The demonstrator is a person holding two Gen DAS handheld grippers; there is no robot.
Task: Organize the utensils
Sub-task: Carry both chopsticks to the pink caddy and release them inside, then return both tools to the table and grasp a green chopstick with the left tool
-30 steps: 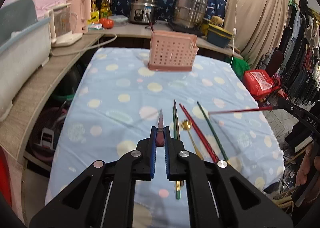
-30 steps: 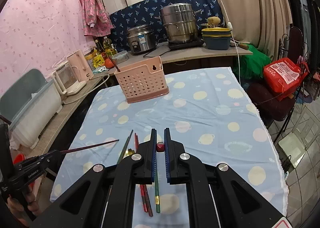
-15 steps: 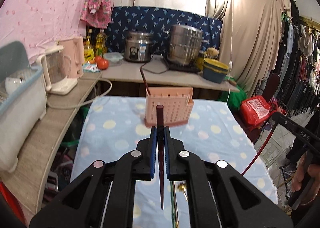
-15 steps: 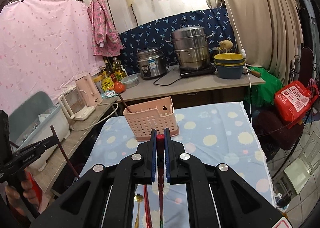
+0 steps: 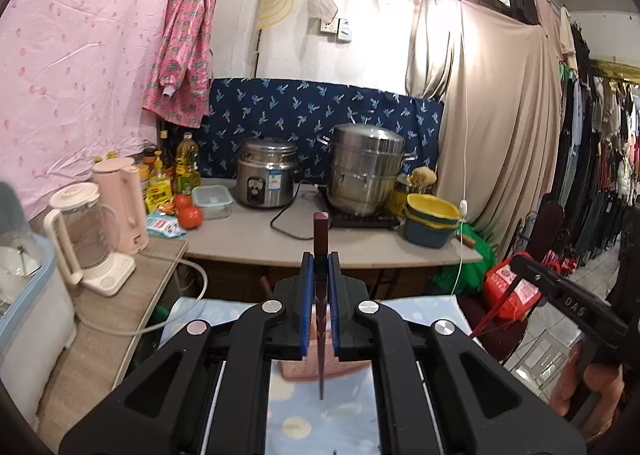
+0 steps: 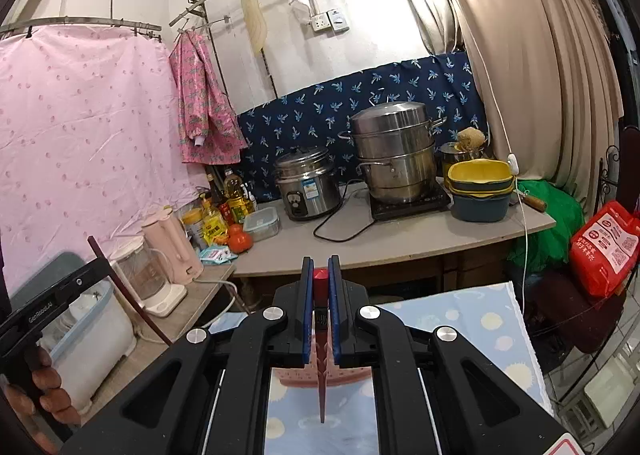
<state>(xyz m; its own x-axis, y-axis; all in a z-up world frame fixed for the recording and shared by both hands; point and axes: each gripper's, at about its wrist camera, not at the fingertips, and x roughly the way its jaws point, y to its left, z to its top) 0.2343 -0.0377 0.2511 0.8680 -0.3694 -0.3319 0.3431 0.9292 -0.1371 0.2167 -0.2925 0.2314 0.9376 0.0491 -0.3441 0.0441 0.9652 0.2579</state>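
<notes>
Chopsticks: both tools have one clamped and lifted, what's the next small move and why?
Probably lower both tips toward the pink basket. The left tool grips a dark red chopstick and the right tool a red chopstick, both hanging tip-down. The basket shows just behind the tips in each wrist view, so a short descent should seat them.

The steamer pot point(image 5: 366, 171) and rice cooker point(image 5: 266, 178) are shiny brushed metal. The left tool point(image 5: 320, 283) has matt black plastic arms and ribbed blue pads. The dark red chopstick point(image 5: 321, 239) looks smooth and lacquered. The pink basket point(image 6: 320, 373) is matt plastic. The tablecloth point(image 6: 460, 331) is soft printed cloth.
</notes>
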